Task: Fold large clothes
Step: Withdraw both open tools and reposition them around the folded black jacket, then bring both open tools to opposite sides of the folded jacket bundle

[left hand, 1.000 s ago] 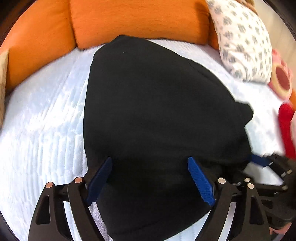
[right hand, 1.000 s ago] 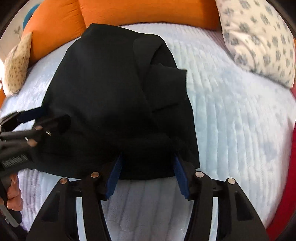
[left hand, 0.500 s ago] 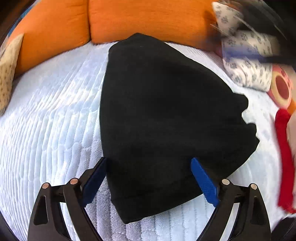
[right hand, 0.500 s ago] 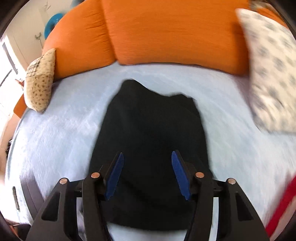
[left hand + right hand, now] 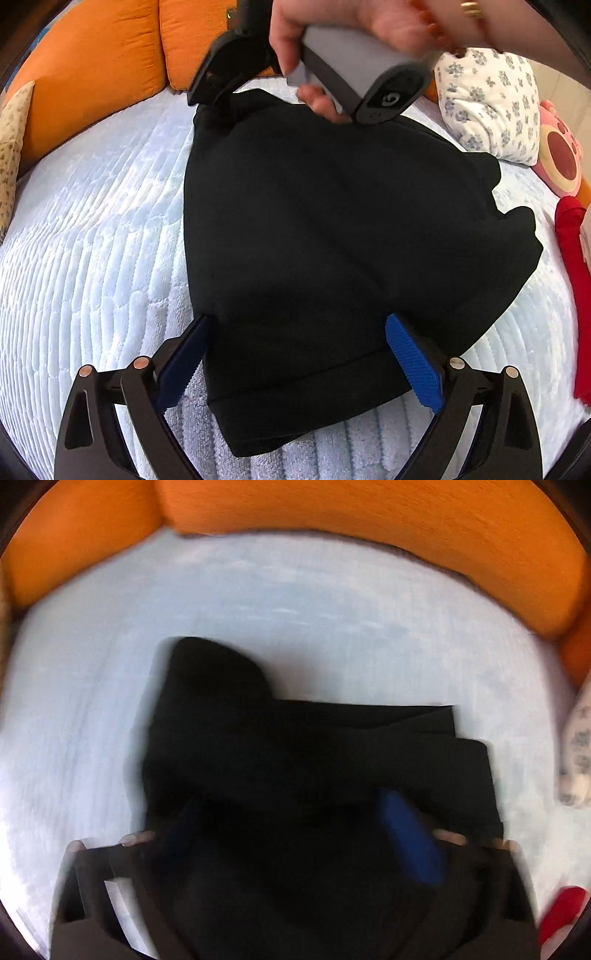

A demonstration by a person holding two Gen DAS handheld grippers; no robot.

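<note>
A black garment [image 5: 332,221] lies folded on the white quilted bed cover [image 5: 92,258], its hem nearest me. My left gripper [image 5: 297,321] hovers over that near hem, jaws opening, the blue pads [image 5: 413,362] spread to either side of the cloth and not pressing it. A person's hand [image 5: 332,22] holds my right gripper over the garment's far end. In the blurred right wrist view my right gripper [image 5: 291,805] points down at the garment [image 5: 295,746], jaws opening wide, with cloth below and between them but not pinched.
Orange cushions [image 5: 92,74] line the far side of the bed. A flowered pillow [image 5: 491,107], a pink toy [image 5: 557,162] and a red cloth [image 5: 572,258] sit at the right. A beige patterned pillow [image 5: 11,140] is at the left edge.
My right gripper swept from the garment's near right edge to its far end, and its jaws spread wide. The left gripper's jaws widened a little; the near hem now shows in full.
</note>
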